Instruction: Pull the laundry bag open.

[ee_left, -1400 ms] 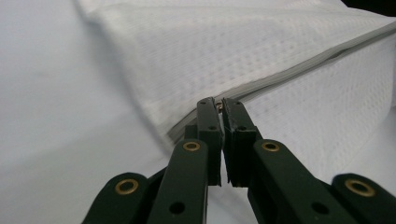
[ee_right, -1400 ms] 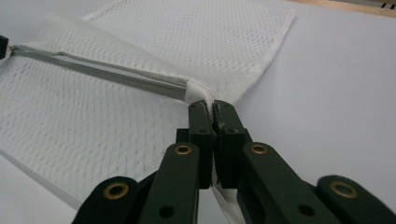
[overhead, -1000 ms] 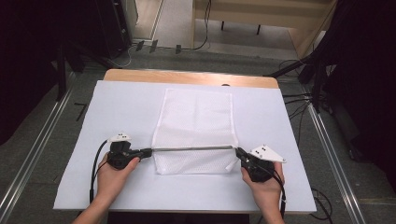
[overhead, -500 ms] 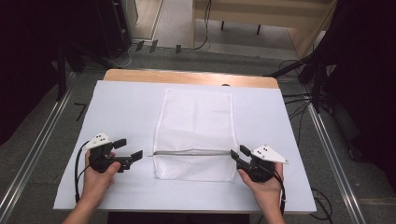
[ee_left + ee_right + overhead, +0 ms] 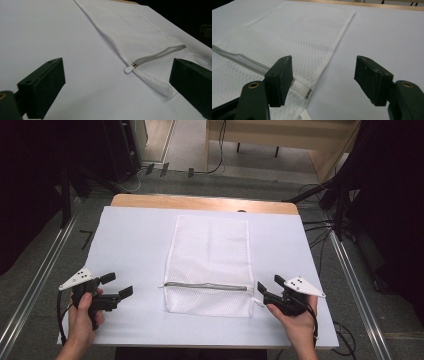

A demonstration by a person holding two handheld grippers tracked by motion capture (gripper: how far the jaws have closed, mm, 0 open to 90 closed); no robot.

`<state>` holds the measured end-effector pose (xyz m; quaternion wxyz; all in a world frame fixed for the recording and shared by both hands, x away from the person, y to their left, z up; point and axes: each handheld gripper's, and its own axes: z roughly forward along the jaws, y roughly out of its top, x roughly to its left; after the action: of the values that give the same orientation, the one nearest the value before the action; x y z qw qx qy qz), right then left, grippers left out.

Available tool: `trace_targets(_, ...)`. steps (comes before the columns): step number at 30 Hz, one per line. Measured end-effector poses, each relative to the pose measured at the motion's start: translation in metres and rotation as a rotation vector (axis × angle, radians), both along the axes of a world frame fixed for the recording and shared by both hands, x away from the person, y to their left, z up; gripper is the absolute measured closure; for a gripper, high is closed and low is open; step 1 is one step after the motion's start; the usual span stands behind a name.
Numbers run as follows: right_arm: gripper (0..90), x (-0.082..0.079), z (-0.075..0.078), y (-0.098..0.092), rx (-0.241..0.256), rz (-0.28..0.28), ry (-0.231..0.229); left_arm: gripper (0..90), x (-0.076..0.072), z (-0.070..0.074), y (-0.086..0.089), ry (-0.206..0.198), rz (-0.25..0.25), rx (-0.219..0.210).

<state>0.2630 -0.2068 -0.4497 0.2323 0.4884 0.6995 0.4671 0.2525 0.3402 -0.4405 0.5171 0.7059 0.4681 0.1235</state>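
1. Mesh bag (image 5: 209, 265) lies flat mid-surface, its zipper (image 5: 206, 286) running across near the front edge.
2. Left gripper (image 5: 119, 286) — jaws wide, empty, well left of the bag, near the front-left corner.
3. Right gripper (image 5: 262, 292) — jaws wide, empty, just beside the bag's right edge at the zipper end.

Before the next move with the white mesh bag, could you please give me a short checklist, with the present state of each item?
1. Left hand-held gripper open and off the mesh bag: ok.
2. Right hand-held gripper open: ok; whether it touches the bag's edge: cannot tell.
3. Zipper closed along its full length: ok, from the high view.
4. Zipper pull reachable at the bag's left edge: ok.
5. Bag lying flat on the white table: ok.
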Motion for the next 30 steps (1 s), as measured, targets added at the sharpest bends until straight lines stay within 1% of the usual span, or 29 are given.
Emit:
trace_targets(4,30.7,0.000,-0.001,-0.007,-0.010,-0.022,0.000,0.0,-0.004,0.000,0.007,-0.012,0.015,0.017)
trace_targets(6,30.2,0.000,-0.002,-0.013,-0.015,-0.028,-0.001,0.0,-0.006,-0.001,0.011,-0.015,0.022,0.018)
trace_targets(7,28.6,0.000,-0.002,-0.019,0.000,-0.029,0.008,0.0,-0.007,-0.001,0.014,-0.017,0.028,0.019)
trace_targets(10,27.6,0.000,-0.003,-0.024,0.008,-0.035,0.012,0.0,-0.009,-0.001,0.020,-0.022,0.045,0.023)
trace_targets(13,26.2,-0.002,-0.004,-0.032,0.035,-0.044,0.001,0.0,-0.011,-0.002,0.026,-0.027,0.056,0.020)
trace_targets(16,24.9,-0.003,-0.005,-0.040,0.047,-0.055,0.000,0.0,-0.012,-0.002,0.031,-0.034,0.064,0.024)
trace_targets(21,22.7,-0.007,-0.008,-0.058,0.053,-0.079,0.016,0.0,-0.012,-0.003,0.040,-0.034,0.090,0.035)
trace_targets(24,21.6,-0.013,-0.011,-0.076,0.074,-0.105,0.042,0.0,-0.013,-0.003,0.045,-0.037,0.109,0.034)
trace_targets(25,21.6,-0.013,-0.011,-0.076,0.074,-0.105,0.042,0.0,-0.013,-0.003,0.046,-0.039,0.115,0.032)
trace_targets(27,21.5,-0.016,-0.013,-0.085,0.068,-0.120,0.049,0.0,-0.013,-0.003,0.048,-0.039,0.127,0.040)
trace_targets(28,21.1,-0.017,-0.014,-0.088,0.060,-0.123,0.044,0.0,-0.013,-0.004,0.049,-0.042,0.130,0.046)
trace_targets(30,21.0,-0.020,-0.016,-0.094,0.051,-0.141,0.049,0.0,-0.013,-0.004,0.051,-0.047,0.137,0.066)
